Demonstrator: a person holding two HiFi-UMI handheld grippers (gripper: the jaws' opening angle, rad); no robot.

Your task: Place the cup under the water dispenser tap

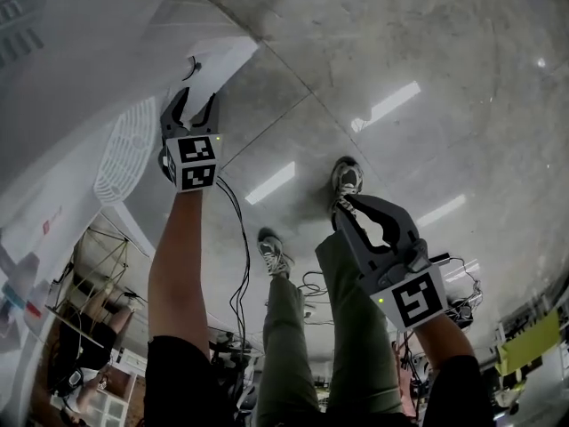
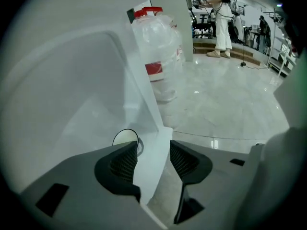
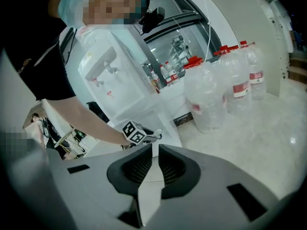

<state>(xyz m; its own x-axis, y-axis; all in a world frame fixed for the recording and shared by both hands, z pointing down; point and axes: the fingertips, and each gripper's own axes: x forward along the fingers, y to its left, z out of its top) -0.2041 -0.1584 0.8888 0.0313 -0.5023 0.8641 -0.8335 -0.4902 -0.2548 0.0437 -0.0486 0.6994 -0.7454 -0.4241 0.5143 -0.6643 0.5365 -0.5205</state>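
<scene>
A small white cup [image 2: 124, 137] stands on the white water dispenser's [image 1: 80, 78] ledge, just past my left gripper's left finger [image 2: 120, 164], which hides part of it. My left gripper [image 1: 191, 107] is open. Only the ledge's white edge shows between its jaws. In the right gripper view the cup [image 3: 156, 133] sits at the tips of the left gripper [image 3: 147, 136]. The dispenser's taps [image 3: 106, 74] show higher up in that view. My right gripper [image 1: 342, 205] hangs over the floor by my legs, shut, with nothing in it.
Large water bottles [image 3: 211, 90] with red caps stand on the floor beside the dispenser. A slotted grille [image 1: 126, 149] lies in the dispenser's white surface. Cables [image 1: 236, 238] trail on the floor by my shoes [image 1: 347, 178]. A person [image 2: 221, 13] stands far off.
</scene>
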